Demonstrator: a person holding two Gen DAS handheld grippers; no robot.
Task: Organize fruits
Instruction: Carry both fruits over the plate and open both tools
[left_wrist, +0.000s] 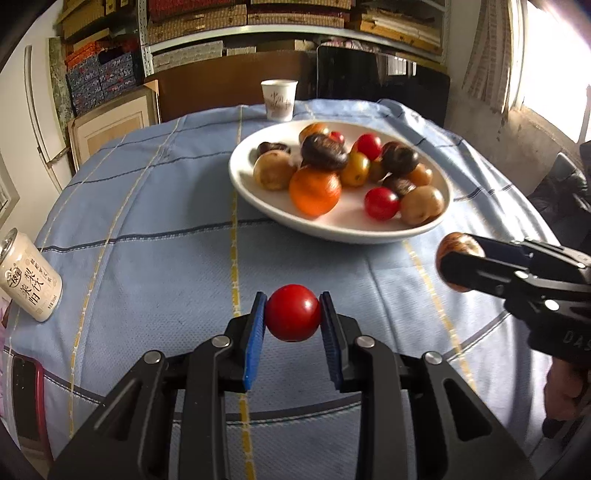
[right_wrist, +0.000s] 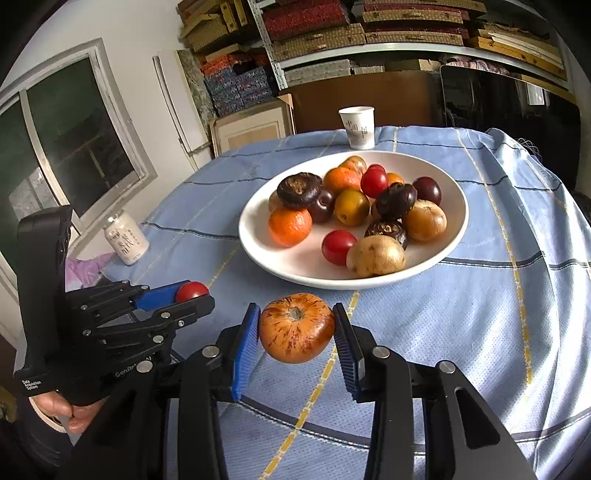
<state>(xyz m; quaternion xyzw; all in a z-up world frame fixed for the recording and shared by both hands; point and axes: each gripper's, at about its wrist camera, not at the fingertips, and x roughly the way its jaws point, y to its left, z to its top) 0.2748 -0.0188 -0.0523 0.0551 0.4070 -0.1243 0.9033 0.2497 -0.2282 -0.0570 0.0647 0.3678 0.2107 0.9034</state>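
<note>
Fruits fill a white bowl (left_wrist: 258, 192) on the blue checked tablecloth (left_wrist: 147, 229), while nearer the cameras the left gripper (left_wrist: 293, 314) clamps a red tomato (left_wrist: 293, 313) and the right gripper (right_wrist: 295, 328) pinches a streaked orange-brown fruit (right_wrist: 296, 328) above the cloth.

I see a glossy red tomato (left_wrist: 293, 313) raised off the cloth, and a streaked orange-brown fruit (right_wrist: 296, 328), stem end facing me. Remaining mixed fruits lie heaped in the white plate (right_wrist: 456, 229).
</note>
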